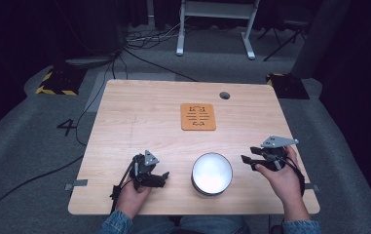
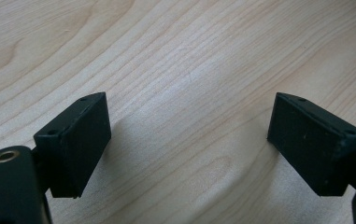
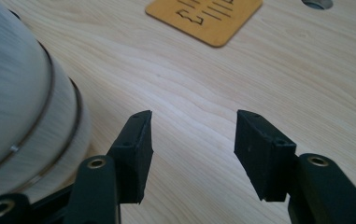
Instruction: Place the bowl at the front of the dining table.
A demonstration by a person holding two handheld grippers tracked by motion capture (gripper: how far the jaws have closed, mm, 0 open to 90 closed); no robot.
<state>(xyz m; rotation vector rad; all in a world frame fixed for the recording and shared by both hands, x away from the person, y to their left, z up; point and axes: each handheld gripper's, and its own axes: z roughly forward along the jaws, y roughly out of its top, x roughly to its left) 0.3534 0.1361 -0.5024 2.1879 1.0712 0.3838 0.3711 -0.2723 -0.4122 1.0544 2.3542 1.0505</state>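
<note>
Bowl (image 1: 212, 173) sits at the table's (image 1: 139, 117) near edge between our tongs, just left of the right gripper (image 1: 251, 162) and nearer it than the left gripper (image 1: 159, 180), both parted and empty

Left gripper (image 1: 159, 179) jaws wide apart, right gripper (image 1: 249, 162) jaws parted, empty

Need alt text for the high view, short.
A person at a light wooden table holds a tool in each hand beside a round white lidded container; the left tool and the right tool both stand open and empty. Farther back lies an orange square mat with black markings.
</note>
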